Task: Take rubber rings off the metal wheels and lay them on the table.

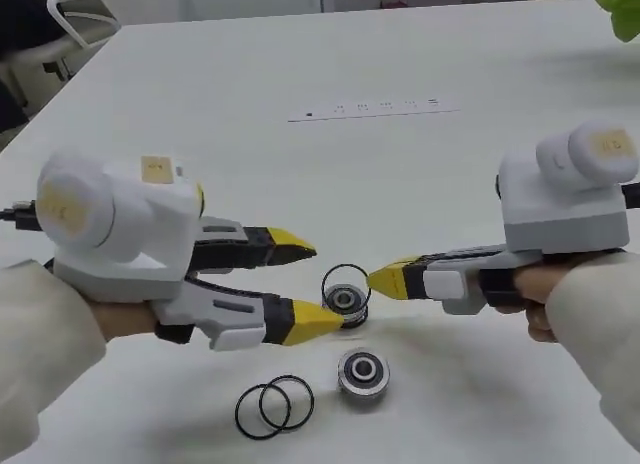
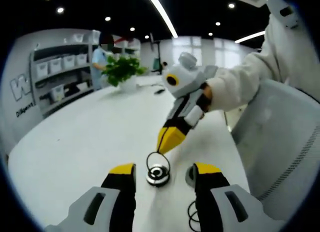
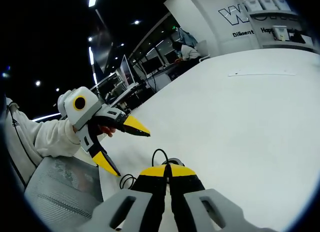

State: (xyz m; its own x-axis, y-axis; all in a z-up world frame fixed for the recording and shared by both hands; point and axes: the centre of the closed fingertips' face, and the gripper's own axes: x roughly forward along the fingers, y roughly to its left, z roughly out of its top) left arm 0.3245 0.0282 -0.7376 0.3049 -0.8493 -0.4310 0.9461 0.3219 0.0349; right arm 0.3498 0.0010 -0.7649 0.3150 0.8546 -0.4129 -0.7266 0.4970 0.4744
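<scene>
My right gripper [image 1: 383, 280] comes in from the right and is shut on a black rubber ring [image 1: 345, 281]. The ring stands up as a loop, half lifted off a metal wheel [image 1: 346, 302] on the white table. My left gripper [image 1: 322, 284] is open, with its yellow-tipped jaws on either side of that wheel. In the left gripper view the wheel [image 2: 157, 175] sits between the jaws, with the ring [image 2: 158, 159] pinched by the right gripper [image 2: 169, 140] above it. In the right gripper view the ring [image 3: 160, 155] rises just past my shut right gripper [image 3: 168, 170].
A second metal wheel [image 1: 362, 372] lies nearer me. Two loose rubber rings [image 1: 273, 405] overlap on the table [image 1: 400, 164] to its left. A green plant [image 1: 625, 9] stands at the far right corner, and a chair [image 1: 70, 24] at the far left.
</scene>
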